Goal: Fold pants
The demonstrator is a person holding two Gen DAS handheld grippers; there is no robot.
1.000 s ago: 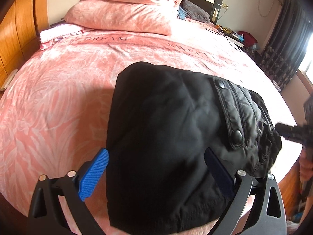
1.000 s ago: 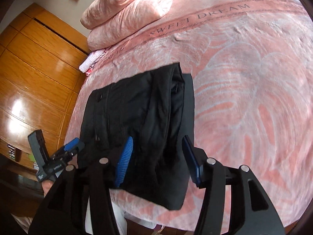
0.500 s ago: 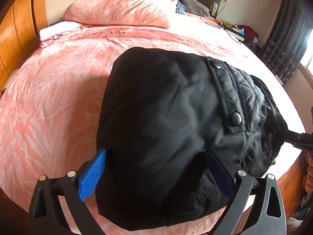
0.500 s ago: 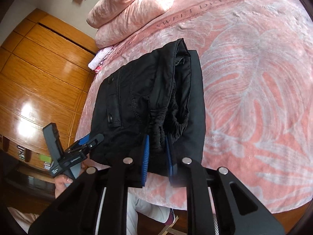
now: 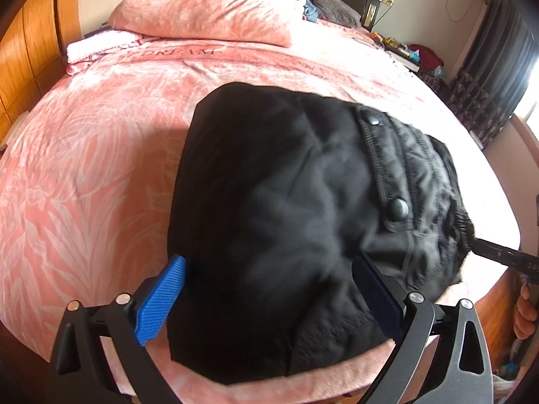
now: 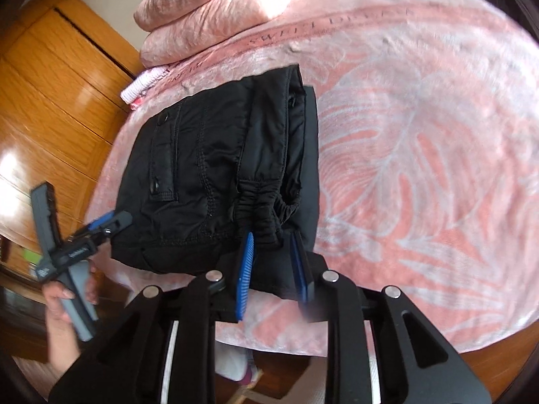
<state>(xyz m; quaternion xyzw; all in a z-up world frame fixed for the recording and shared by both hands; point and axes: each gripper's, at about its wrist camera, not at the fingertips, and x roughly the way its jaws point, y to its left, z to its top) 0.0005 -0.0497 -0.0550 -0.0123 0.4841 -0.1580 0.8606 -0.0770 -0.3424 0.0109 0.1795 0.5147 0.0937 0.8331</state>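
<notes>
Looks to be the closing step of the fold: finds the pants (image 5: 286, 219) already doubled into a thick black packet on the pink bed (image 5: 84, 168), lying at lower centre of the left view and centre left of the right view, close to the near edge of the mattress. Shows the left hand-held gripper (image 5: 269, 298) spread wide, straddling the near end of the packet with cloth between the pads but no pinch on it. Shows the right hand-held gripper (image 6: 271, 259) at lower centre of its own view, narrow but just opened a little, with black cloth between the blue pads and the gathered waistband (image 6: 262, 205) just ahead of them, apparently let go rather than clamped. Calls next, probably, for drawing both tools back clear of the cloth without dragging a layer along, or else for a light press to flatten the puffed top beside the snap pocket (image 5: 387, 168). Needs care at the near edge: sits right by the mattress rim at the bottom of both views, so risks sliding off with any tug toward the lower frame. Leaves plenty of bare bedspread toward the right and upper right of the right view; less at the left, with the wooden wardrobe (image 6: 50, 84) close by, and folded quilts (image 5: 209, 13) stacked well apart at the top.
</notes>
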